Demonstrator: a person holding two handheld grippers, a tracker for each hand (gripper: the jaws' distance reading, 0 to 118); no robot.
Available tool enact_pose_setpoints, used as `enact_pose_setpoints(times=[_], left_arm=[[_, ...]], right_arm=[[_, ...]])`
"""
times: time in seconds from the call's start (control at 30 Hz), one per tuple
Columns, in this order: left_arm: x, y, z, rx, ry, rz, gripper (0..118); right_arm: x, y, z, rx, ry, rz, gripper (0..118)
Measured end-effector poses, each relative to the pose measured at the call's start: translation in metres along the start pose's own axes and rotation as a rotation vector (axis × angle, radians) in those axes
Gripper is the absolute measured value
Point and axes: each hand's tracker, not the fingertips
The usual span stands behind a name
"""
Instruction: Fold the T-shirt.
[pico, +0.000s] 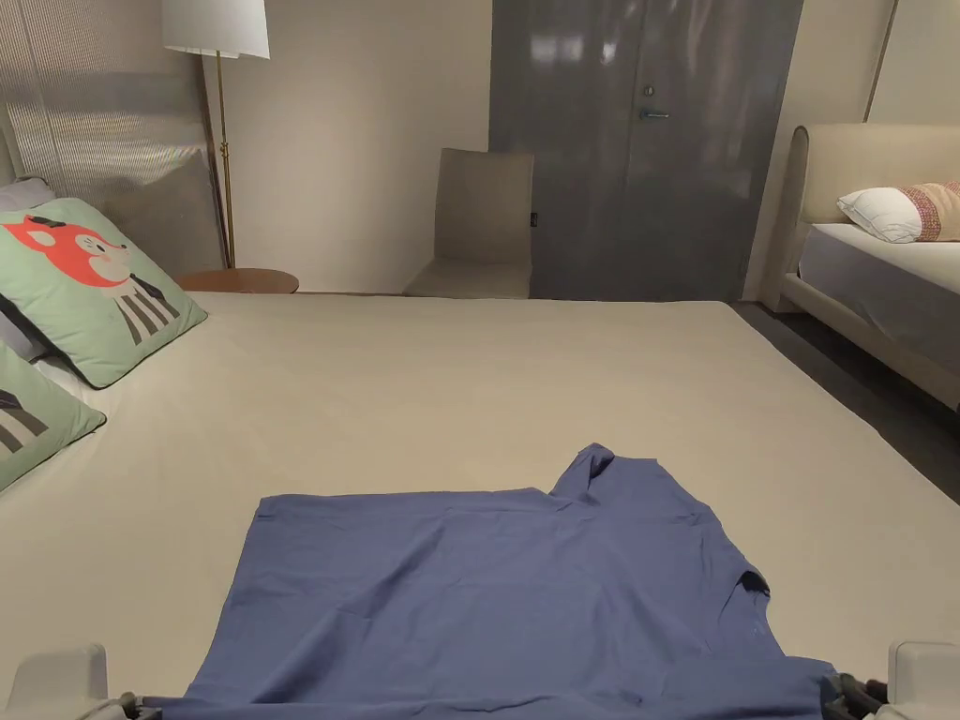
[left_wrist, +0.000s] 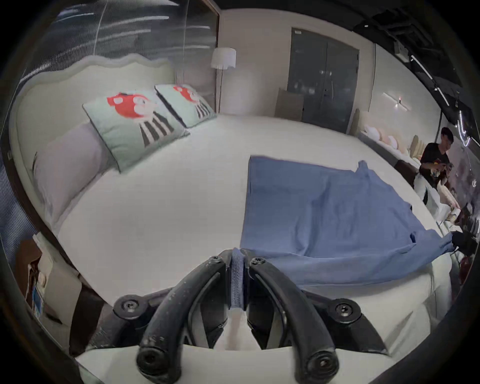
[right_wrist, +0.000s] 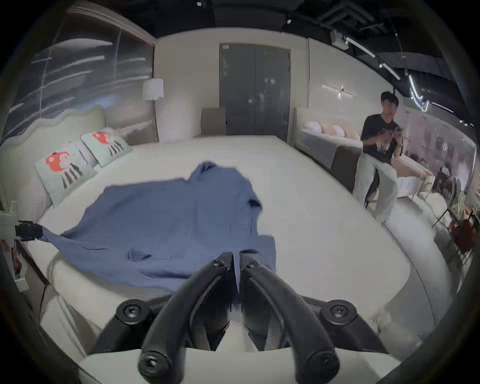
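Note:
A blue T-shirt (pico: 487, 600) (left_wrist: 337, 213) (right_wrist: 168, 223) lies spread on the pale bed (pico: 469, 375), its near edge pulled taut over the bed's front edge. One sleeve (pico: 591, 469) sticks up at the far side, and the collar opening (pico: 755, 583) faces right. My left gripper (pico: 141, 701) (left_wrist: 237, 262) is shut on the near-left corner of the cloth. My right gripper (pico: 844, 694) (right_wrist: 237, 257) is shut on the near-right corner. In the left gripper view the right gripper (left_wrist: 465, 245) shows far off, and in the right gripper view the left gripper (right_wrist: 28, 231) does too.
Green fox cushions (pico: 84, 281) lean at the bed's left end. Beyond the bed stand a floor lamp (pico: 216, 28), a chair (pico: 478, 225) and a dark door (pico: 647, 141). A second bed (pico: 881, 272) is at the right, where a person (right_wrist: 379, 161) stands.

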Motion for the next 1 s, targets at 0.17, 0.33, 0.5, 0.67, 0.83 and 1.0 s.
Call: enact_pose_setpoints(times=[0.17, 0.33, 0.5, 0.67, 0.83, 1.0], left_arm=[[-0.002, -0.018, -0.013, -0.09, 0.002, -0.022, 3], [-0.008, -0.026, -0.028, -0.161, 0.002, -0.051, 3], [-0.012, -0.035, -0.04, -0.206, -0.005, -0.084, 3], [-0.016, -0.038, -0.042, -0.197, -0.012, -0.081, 3], [-0.019, -0.032, -0.014, -0.06, -0.007, -0.045, 109], [-0.012, -0.006, 0.03, 0.206, 0.007, -0.017, 108]], right_arm=[[0.001, -0.021, -0.017, -0.104, -0.02, 0.01, 6], [0.006, -0.03, -0.03, -0.186, -0.035, 0.026, 6], [0.011, -0.034, -0.035, -0.213, -0.052, 0.016, 6], [0.011, -0.035, -0.034, -0.218, -0.053, 0.027, 6], [0.017, -0.026, -0.012, -0.029, -0.078, 0.004, 112], [0.012, 0.005, 0.025, 0.233, -0.166, 0.012, 112]])
